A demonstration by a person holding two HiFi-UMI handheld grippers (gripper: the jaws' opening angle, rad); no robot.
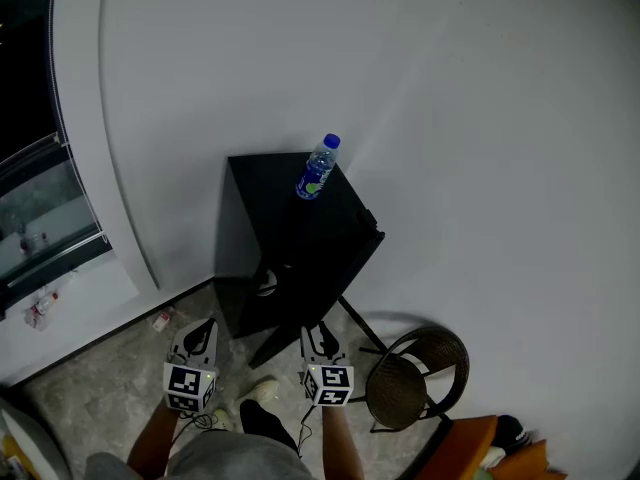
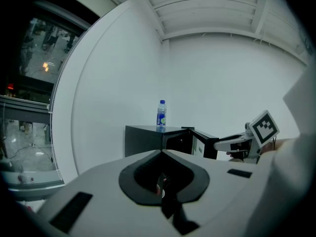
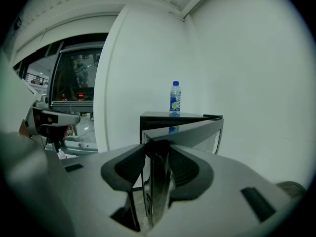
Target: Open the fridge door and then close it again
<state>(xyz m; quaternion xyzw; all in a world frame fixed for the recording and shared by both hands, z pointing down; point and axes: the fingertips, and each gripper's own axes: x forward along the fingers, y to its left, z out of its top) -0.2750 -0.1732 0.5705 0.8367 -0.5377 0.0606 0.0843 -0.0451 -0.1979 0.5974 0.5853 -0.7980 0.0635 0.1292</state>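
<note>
Right gripper [image 3: 157, 154], jaws tight on glossy black fridge door [image 3: 197, 132], half open

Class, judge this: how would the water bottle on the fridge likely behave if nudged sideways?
The water bottle is tall and narrow, so it probably tips easily. Its round body would likely roll on the flat fridge top. Clear plastic suggests light weight.

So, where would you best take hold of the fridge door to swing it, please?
Grip the fridge door by its free vertical edge, coming straight at that edge from the front with the fingers on either side of it. The door is thin and stands ajar with its edge facing out, and the right gripper already holds it this way.
</note>
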